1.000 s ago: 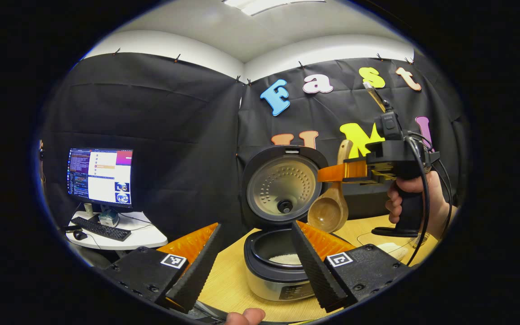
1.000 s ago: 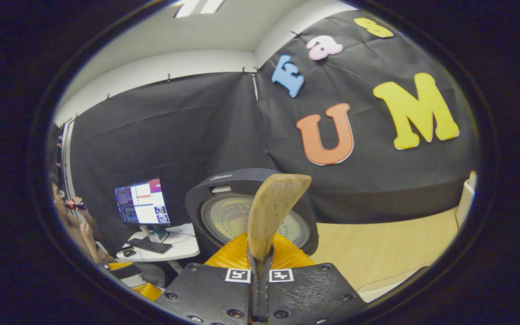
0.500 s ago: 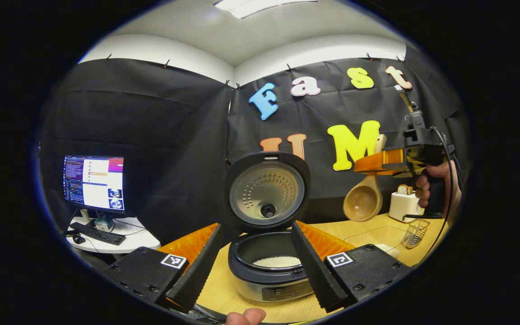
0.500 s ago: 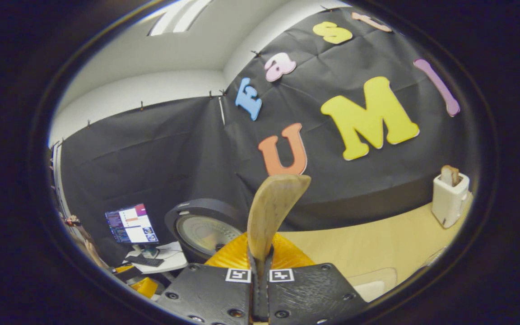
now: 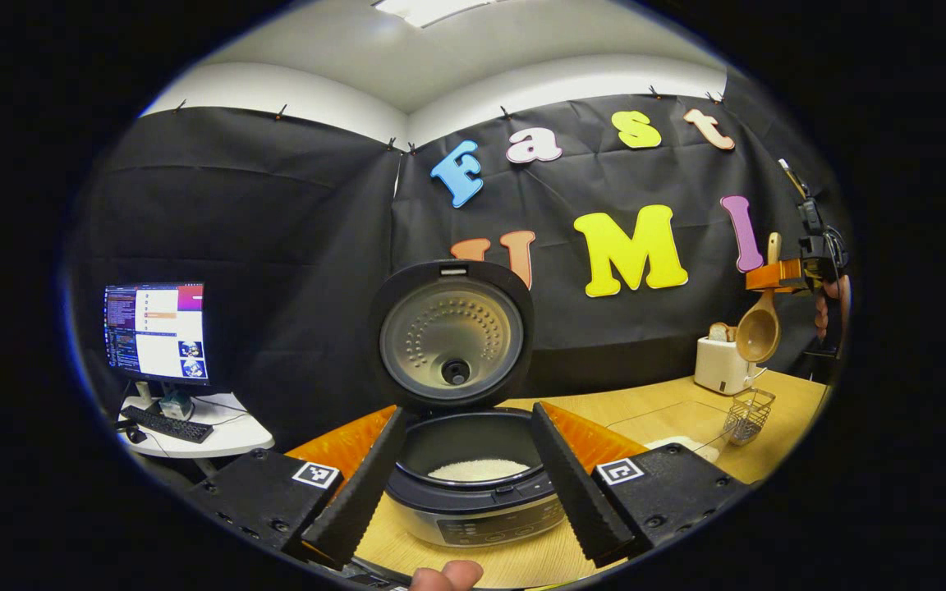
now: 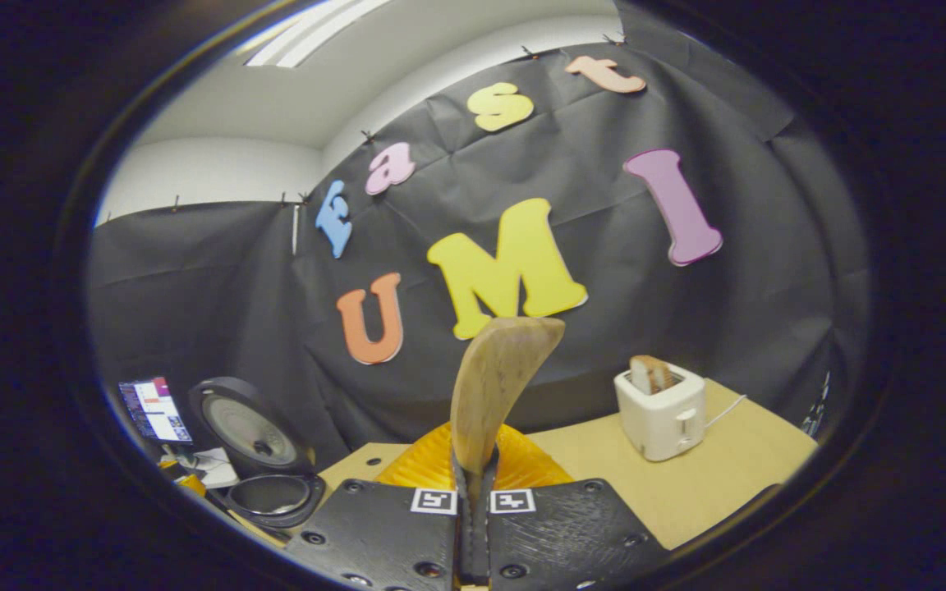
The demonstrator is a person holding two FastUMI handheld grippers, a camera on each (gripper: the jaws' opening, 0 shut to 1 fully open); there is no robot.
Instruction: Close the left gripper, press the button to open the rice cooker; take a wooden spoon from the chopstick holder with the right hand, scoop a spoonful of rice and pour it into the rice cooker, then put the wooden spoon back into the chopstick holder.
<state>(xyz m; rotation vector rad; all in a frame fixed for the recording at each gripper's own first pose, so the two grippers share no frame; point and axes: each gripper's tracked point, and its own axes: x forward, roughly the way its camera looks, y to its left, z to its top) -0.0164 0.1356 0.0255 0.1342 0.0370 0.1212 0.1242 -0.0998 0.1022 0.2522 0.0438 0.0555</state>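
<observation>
My right gripper (image 6: 473, 525) has carried the wooden spoon (image 5: 759, 328) right of the rice cooker (image 5: 473, 484), fingers clamped on its handle; left gripper (image 5: 461, 484) wide, idle; lower bowl-first into the chopstick holder (image 5: 748, 414), I judge.

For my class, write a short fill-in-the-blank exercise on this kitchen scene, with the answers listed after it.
1. The rice cooker has its lid ____.
2. The right gripper is shut on a wooden ____.
3. The pot holds white ____.
4. A slice of bread sticks out of the ____ on the table.

Answers: open; spoon; rice; toaster
</observation>
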